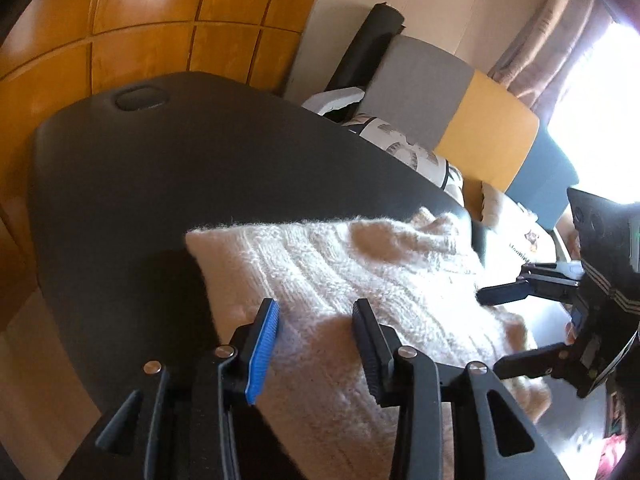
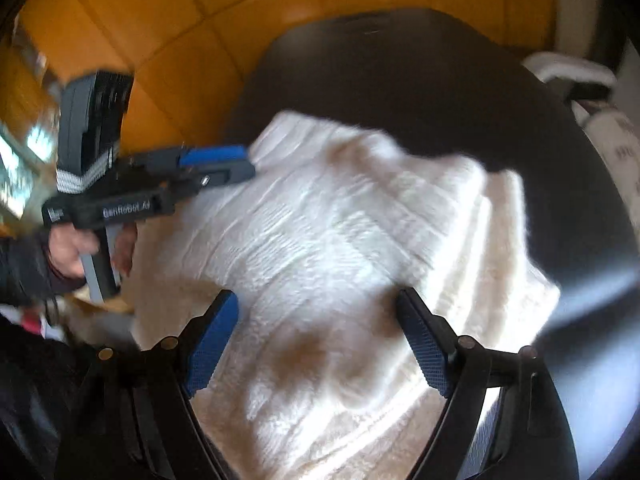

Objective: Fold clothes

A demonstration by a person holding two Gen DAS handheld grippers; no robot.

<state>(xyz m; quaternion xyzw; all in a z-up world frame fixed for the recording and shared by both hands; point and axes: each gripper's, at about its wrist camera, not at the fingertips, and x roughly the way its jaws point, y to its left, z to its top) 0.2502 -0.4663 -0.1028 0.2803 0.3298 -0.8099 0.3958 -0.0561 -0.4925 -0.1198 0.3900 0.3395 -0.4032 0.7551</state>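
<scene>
A cream knitted sweater (image 1: 352, 280) lay folded on a dark, rounded tabletop (image 1: 140, 184), its ribbed knit running across the upper layer and one edge doubled back near the far side. Sunlight fell across part of the wool.

The left tool (image 1: 316, 308) hovered over the near edge of the sweater with its jaws apart; the blue-padded finger (image 1: 264, 348) and the black one stood on either side of a strip of knit, and neither pad pressed on it. From the right wrist view the same tool (image 2: 240, 164) reached in from the left toward the sweater's folded corner, held by a hand (image 2: 72, 248) in a dark sleeve; that view was blurred.

The right tool (image 2: 316, 300) hung above the middle of the sweater (image 2: 340, 240) with its jaws spread wide and nothing between them. In the left wrist view it appeared at the right edge (image 1: 488, 328), its two black fingers pointing toward the garment's side, apart from each other.

Behind the tabletop stood orange wooden panelling (image 1: 140, 12), a grey and yellow cushion (image 1: 460, 112), a patterned pillow (image 1: 404, 148) and a curtain (image 1: 552, 40) beside a bright window.
</scene>
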